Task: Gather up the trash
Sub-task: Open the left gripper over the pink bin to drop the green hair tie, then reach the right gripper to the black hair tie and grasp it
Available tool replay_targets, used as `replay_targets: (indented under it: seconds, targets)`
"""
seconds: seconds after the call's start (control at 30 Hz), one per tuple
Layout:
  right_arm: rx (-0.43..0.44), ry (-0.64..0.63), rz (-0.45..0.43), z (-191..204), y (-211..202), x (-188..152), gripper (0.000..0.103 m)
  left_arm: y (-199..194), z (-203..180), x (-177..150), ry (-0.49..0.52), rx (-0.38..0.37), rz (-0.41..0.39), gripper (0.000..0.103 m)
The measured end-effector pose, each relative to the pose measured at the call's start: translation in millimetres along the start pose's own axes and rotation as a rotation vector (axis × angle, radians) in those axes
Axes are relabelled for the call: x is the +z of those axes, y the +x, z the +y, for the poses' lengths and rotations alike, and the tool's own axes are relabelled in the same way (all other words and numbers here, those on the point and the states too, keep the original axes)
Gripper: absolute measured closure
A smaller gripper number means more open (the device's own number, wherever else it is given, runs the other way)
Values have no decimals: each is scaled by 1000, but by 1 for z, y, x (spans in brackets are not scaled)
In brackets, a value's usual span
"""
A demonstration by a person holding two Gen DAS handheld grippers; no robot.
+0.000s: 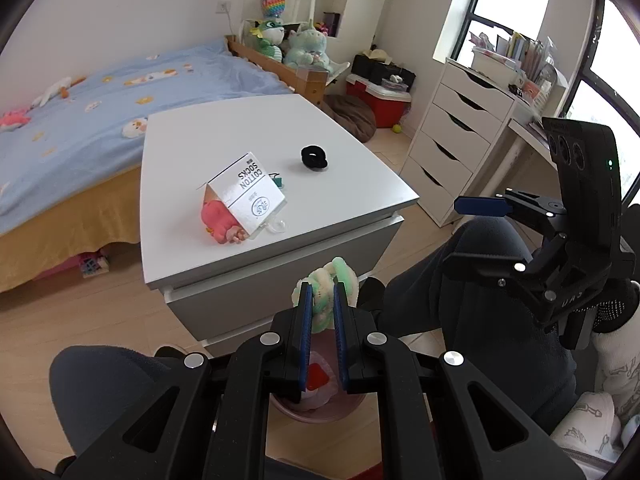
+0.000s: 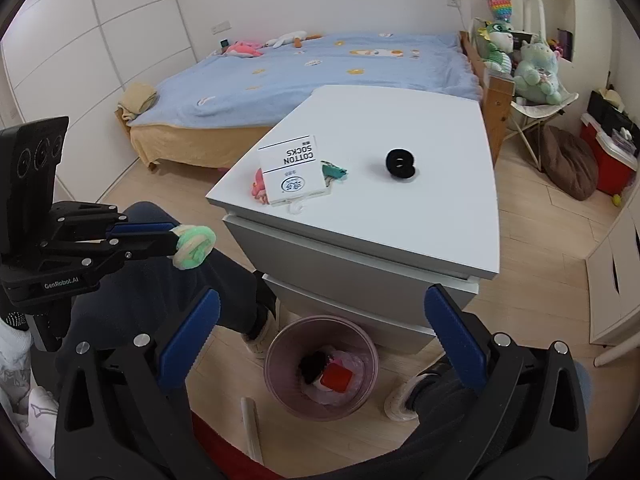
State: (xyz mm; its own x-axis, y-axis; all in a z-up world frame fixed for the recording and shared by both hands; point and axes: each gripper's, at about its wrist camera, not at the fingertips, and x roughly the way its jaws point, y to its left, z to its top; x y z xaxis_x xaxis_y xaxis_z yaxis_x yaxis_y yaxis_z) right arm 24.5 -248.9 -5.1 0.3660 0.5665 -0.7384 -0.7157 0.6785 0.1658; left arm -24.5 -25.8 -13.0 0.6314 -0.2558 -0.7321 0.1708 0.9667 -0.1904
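Above bin (image 2: 280, 344), right tongs (image 2: 322, 330) tilted down, spread wide.

Bright, even daylight from the window (image 1: 496, 12), soft shadows, sharp focus, strong fisheye bending at dark edges

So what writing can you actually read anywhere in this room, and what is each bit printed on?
"COTTON SOCKS": on the white sock box on the white cabinet, printed upside down from here.
"GenRobot.AI": on the black body of the left gripper, seen from the right wrist camera.
"UAS": partial letters on the right gripper; uncertain.
Round logo and small print on the sock box: too small to read.
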Motion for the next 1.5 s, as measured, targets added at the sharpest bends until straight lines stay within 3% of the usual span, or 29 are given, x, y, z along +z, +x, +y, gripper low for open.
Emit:
replay_targets:
  seconds: [0.43,0.47,0.53,0.57,0.6,0.67,0.77,1.5]
  targets:
    - [-31,39,-31,-15,-18,-1,3,4,-19,3,50,-17,12,89]
    - [-32,41,-33,-16,-19,-1,3,5,-19,3,49,-14,11,85]
    - [-33,48,-37,-17,-19,-1,3,6,-18,4,42,-3,11,67]
    - [-32,52,-38,-18,-20,-1,3,7,-17,4,35,-1,10,44]
    - [-33,54,-39,-18,-20,-1,3,8,-16,3,29,-5,8,27]
    - [-35,56,-38,-19,-20,-1,3,8,-14,3,17,-8,0,12]
    - [-35,60,-39,-20,-20,-2,3,7,-11,3,7,7,-5,7]
    - [-6,67,-15,-18,-6,0,3,4,9,5,-48,51,-32,7]
